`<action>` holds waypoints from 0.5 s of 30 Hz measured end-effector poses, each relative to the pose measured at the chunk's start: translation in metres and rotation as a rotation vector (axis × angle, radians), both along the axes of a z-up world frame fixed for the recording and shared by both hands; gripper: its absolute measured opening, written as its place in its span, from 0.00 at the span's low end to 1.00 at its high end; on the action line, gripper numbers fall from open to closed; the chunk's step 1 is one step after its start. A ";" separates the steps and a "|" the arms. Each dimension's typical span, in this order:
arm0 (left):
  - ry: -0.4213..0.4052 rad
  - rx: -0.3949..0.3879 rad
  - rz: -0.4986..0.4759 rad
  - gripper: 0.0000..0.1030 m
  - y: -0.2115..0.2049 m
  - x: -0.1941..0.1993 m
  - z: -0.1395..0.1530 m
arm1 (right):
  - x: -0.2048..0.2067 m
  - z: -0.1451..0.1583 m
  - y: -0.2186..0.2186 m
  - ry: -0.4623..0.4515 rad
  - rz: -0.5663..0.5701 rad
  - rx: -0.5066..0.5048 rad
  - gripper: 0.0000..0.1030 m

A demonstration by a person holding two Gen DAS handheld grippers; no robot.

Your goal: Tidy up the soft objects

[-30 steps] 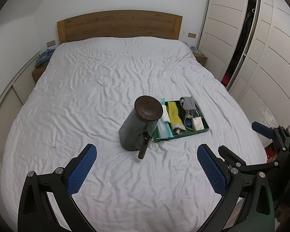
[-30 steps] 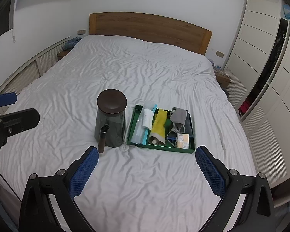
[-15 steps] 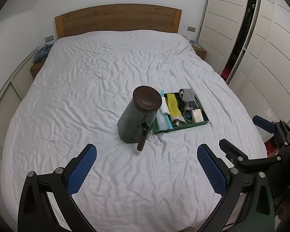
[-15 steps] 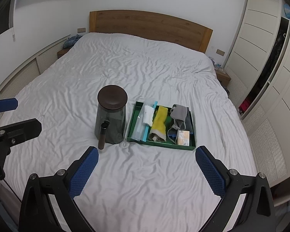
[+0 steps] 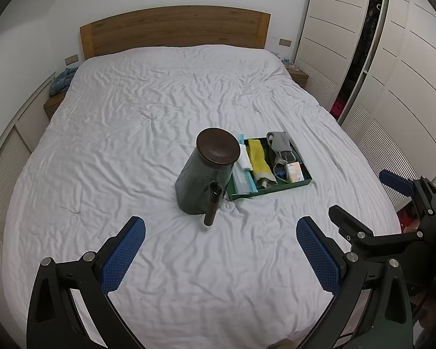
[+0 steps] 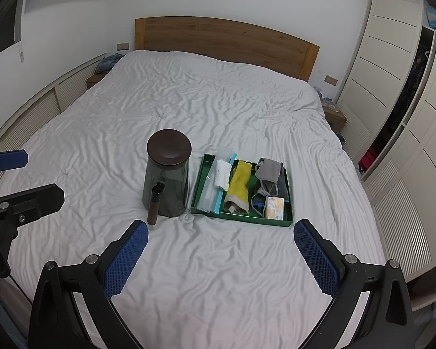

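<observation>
A green tray (image 6: 200, 181) lies on the white bed and also shows in the left wrist view (image 5: 303, 179). In it lie a yellow cloth (image 6: 239, 184), a grey fabric piece (image 6: 270, 169), a white cloth (image 6: 223, 173), a clear bag with a blue strip (image 6: 210, 195) and a small tissue packet (image 6: 274, 204). A dark jar with a brown lid (image 6: 167, 174) stands left of the tray, a dark cylinder (image 6: 154, 203) leaning on it. My left gripper (image 5: 221, 257) and right gripper (image 6: 221, 257) are open and empty, well short of the objects.
The wrinkled white bed (image 6: 218, 110) has a wooden headboard (image 6: 226, 43). White wardrobes (image 6: 392, 67) line the right side. A nightstand with blue fabric (image 5: 61, 83) stands at the far left. The right gripper appears in the left wrist view (image 5: 372, 203).
Both views have shifted slightly: the jar and tray sit a bit farther up in the left wrist view. Both grippers stay open. Nothing on the bed has moved.
</observation>
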State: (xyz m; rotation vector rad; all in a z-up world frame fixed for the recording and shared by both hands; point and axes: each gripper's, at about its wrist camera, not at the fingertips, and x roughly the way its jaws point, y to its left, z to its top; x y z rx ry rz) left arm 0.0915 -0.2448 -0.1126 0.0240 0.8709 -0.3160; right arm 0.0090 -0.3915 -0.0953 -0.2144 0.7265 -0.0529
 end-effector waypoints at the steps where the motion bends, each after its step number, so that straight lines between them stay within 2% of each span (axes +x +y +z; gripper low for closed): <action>1: 0.000 -0.001 0.001 0.99 0.000 0.000 0.000 | 0.000 0.001 0.000 0.000 0.000 0.000 0.99; 15: 0.003 0.002 -0.010 0.99 -0.001 0.000 0.002 | -0.002 0.002 0.000 -0.001 0.002 0.000 0.99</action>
